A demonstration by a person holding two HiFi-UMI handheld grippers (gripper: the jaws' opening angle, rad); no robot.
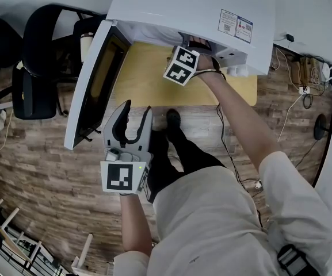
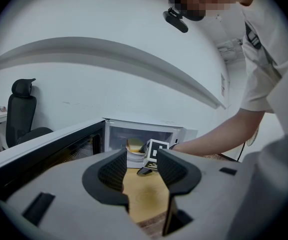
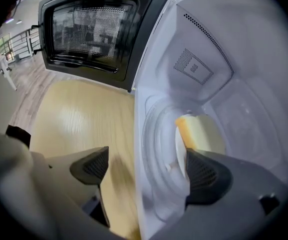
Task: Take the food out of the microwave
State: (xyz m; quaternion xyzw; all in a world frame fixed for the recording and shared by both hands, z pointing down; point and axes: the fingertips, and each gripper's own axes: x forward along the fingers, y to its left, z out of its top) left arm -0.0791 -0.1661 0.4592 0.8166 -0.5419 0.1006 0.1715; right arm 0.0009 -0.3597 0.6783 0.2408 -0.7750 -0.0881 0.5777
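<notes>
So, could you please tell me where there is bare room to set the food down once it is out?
The yellow tabletop is bare in front of the microwave, between the open door and the reaching arm. The crowded spot is the microwave's mouth, where the open right gripper stands by the food.

Wood-plank floor (image 1: 39, 171), white wall (image 2: 84, 96) — black office chair (image 2: 20, 111).

Food (image 3: 202, 130) on a plate (image 3: 180, 153) inside the microwave (image 1: 194, 7), atop the table (image 1: 148, 82), door (image 1: 94, 82) leftward.
</notes>
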